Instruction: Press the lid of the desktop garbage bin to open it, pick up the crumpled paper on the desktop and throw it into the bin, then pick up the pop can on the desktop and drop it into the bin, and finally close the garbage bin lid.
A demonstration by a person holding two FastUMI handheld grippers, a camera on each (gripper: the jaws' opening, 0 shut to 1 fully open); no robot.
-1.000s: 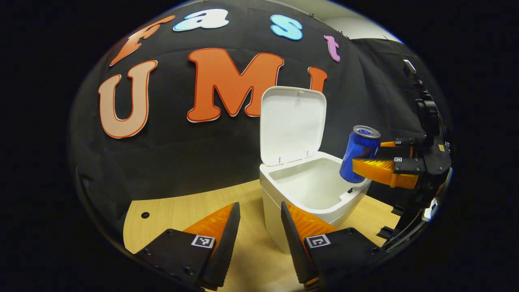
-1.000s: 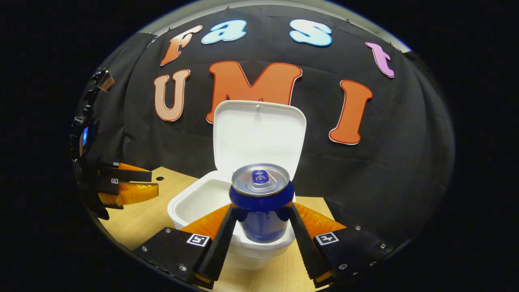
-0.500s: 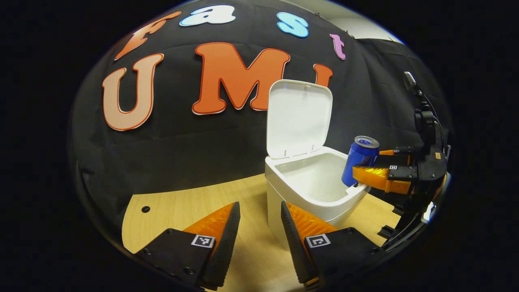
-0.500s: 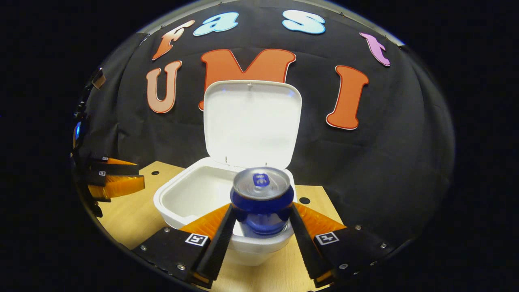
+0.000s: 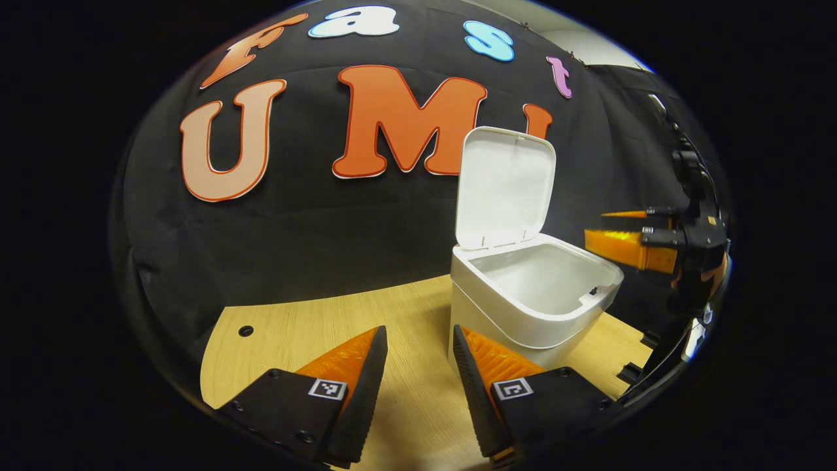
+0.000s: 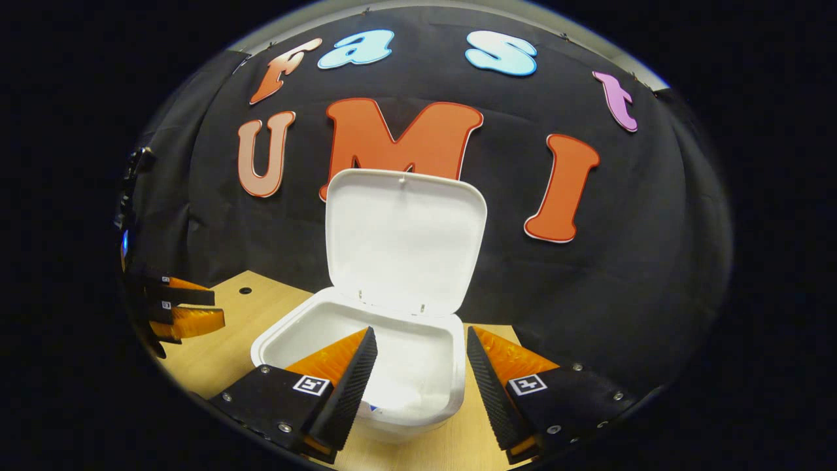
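The right gripper (image 6: 418, 383), clamped on the can half a second ago, now hangs spread and empty over the open bin (image 6: 431, 392). The can is gone from between its jaws, likely inside. Left gripper (image 5: 418, 386) also spread, empty, bin just ahead. Lid (image 6: 405, 239) upright; closing remains.

Right hand-held gripper (image 6: 418, 366) parted, seemingly above lid-up bin (image 6: 282, 333).

1. I find no readable text, brand or number on the bin (image 6: 366, 366) or its lid (image 6: 405, 239).
2. My gripper fingers (image 5: 346, 386) carry square coded marker tags (image 5: 327, 388); these bear patterns, not legible characters.
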